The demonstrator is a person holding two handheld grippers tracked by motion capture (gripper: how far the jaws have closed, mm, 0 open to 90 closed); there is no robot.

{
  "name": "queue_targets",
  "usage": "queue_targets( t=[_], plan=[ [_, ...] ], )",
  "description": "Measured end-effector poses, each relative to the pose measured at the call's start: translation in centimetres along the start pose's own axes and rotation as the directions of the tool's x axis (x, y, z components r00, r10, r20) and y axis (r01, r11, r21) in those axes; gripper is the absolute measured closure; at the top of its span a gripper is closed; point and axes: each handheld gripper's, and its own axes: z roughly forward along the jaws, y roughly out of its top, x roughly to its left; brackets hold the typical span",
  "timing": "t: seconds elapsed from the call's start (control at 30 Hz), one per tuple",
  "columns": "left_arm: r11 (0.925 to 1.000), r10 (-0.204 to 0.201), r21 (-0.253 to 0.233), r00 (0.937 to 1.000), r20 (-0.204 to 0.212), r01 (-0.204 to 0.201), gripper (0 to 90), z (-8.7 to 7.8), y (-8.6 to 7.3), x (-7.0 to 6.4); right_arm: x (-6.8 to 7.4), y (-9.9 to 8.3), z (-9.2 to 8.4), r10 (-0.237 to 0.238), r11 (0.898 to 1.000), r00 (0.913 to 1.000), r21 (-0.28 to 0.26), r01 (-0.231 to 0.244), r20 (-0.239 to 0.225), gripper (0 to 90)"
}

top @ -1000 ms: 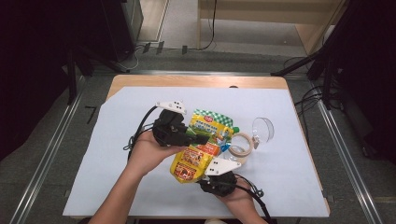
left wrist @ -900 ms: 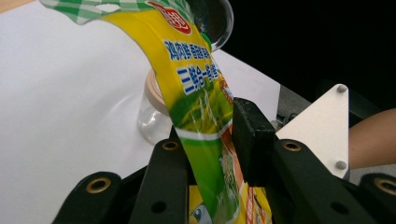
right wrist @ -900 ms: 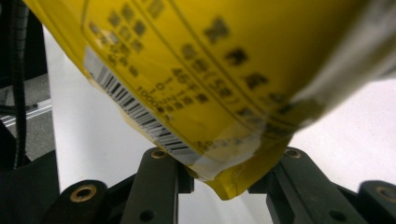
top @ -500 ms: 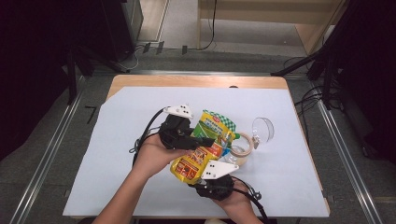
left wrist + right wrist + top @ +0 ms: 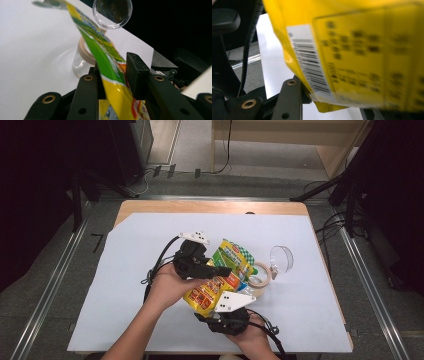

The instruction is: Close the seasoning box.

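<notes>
A yellow and green snack bag (image 5: 231,259) hangs lifted off the white sheet between my two grippers. My left gripper (image 5: 222,270) reaches in from the left and is shut on the bag's upper half. In the left gripper view the bag (image 5: 107,57) fills the gap between the pads of the left gripper (image 5: 117,75). My right gripper (image 5: 214,307) comes up from below and holds the bag's yellow bottom edge. The barcoded corner of the bag (image 5: 362,50) presses on the near pad of the right gripper (image 5: 332,100), and the other jaw is hidden. Both pairs of jaws have just been opening a little, with the bag between them.
A roll of beige tape (image 5: 261,275) lies just right of the bag, and a clear cup (image 5: 281,258) rests on its side beyond it. Both are seen past the bag as the tape (image 5: 83,50) and the cup (image 5: 112,11). White sheet (image 5: 125,285) covers the wooden table.
My left gripper has shifted slightly right with the bag's top. The right hand has edged left under the bag's bottom. The bag stays lifted between them.
</notes>
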Motion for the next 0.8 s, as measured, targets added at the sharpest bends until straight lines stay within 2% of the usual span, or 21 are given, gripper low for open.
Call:
queue_targets(
  t=[0.03, 0.1, 0.17, 0.33, 0.47, 0.53, 0.63, 0.8],
  plan=[
    [0.9999, -0.01, -0.001, 0.9999, 0.003, 0.01, 71.6, 0.1, 0.0, 0.1, 0.1, 0.1, 0.1, -0.004, 1.0, 1.0, 0.001, 0.004, -0.003, 64.6],
    [1.0, 0.003, 0.005, 1.0, -0.006, -0.003, 71.1, 0.5, 0.1, 0.1, 0.3, 0.5, 0.1, -0.023, 1.0, 0.9997, 0.001, 0.023, -0.002, 63.6],
    [0.9998, -0.02, 0.008, 0.9997, 0.016, 0.02, 69.5, 0.5, 0.3, 0.3, 0.5, 0.9, 0.1, -0.038, 0.999, 0.9993, 0.004, 0.038, 0.001, 63.3],
    [0.9985, -0.054, 0.002, 0.9977, 0.039, 0.054, 67.9, 0.6, 1.6, 0.8, -0.1, 1.8, -0.4, -0.027, 1.0, 0.9996, 0.013, 0.027, 0.002, 63.4],
    [0.9983, -0.057, 0.013, 0.9982, 0.019, 0.057, 67.2, 0.5, 2.7, 0.9, -0.8, 2.7, -0.7, -0.031, 1.0, 0.9995, 0.006, 0.031, 0.008, 63.4],
    [0.998, -0.063, 0.011, 0.9977, 0.026, 0.062, 67.6, 0.5, 2.7, 1.0, -0.9, 2.8, -0.7, -0.034, 0.999, 0.9993, -0.006, 0.034, 0.013, 63.4],
    [0.9969, -0.068, 0.041, 0.9975, 0.018, 0.067, 68.6, 0.8, 2.6, 1.1, -0.8, 2.5, -0.5, -0.016, 1.0, 0.9999, -0.021, 0.016, 0.002, 63.3],
    [0.9941, -0.083, 0.071, 0.9965, 0.012, 0.082, 68.8, 1.3, 2.2, 1.1, -0.5, 1.9, -0.1, -0.008, 1.0, 0.9998, -0.008, 0.007, -0.018, 62.8]
  ],
)
